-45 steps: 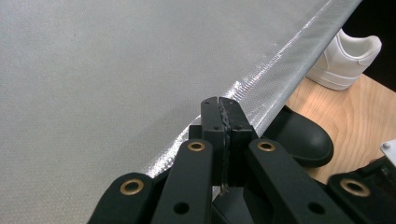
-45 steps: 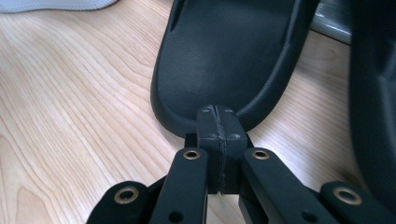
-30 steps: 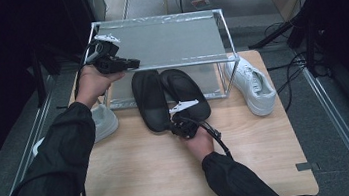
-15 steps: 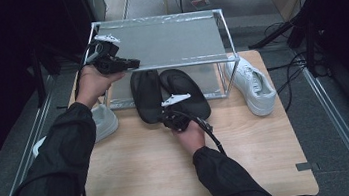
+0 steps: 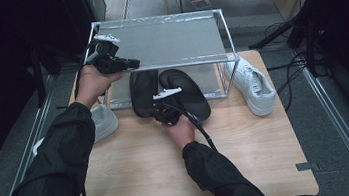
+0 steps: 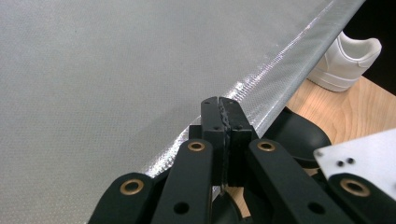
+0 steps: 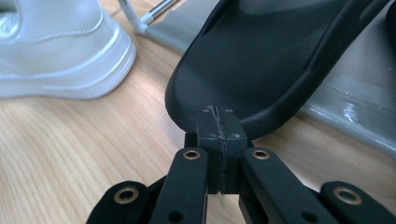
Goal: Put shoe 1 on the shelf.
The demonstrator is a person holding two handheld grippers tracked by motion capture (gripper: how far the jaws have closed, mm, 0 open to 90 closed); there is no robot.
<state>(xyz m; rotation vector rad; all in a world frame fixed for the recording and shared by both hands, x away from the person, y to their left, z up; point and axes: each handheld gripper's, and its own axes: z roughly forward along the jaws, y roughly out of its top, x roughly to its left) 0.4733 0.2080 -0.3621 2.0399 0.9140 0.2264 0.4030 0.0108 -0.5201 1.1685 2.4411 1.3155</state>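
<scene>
Pressing its jaws together, the right gripper (image 7: 218, 122) noses against the matte black sandal's (image 7: 280, 60) rounded heel on pale wood; the left gripper (image 6: 223, 112), also closed, hovers above woven silver shelf fabric (image 6: 116, 70).

Right gripper (image 5: 160, 111), jaws pressed together, slides left along the rack's (image 5: 165, 42) front from the right black slipper (image 5: 188, 92) to the heel of the left black slipper (image 5: 142, 93), now at its rim.
</scene>
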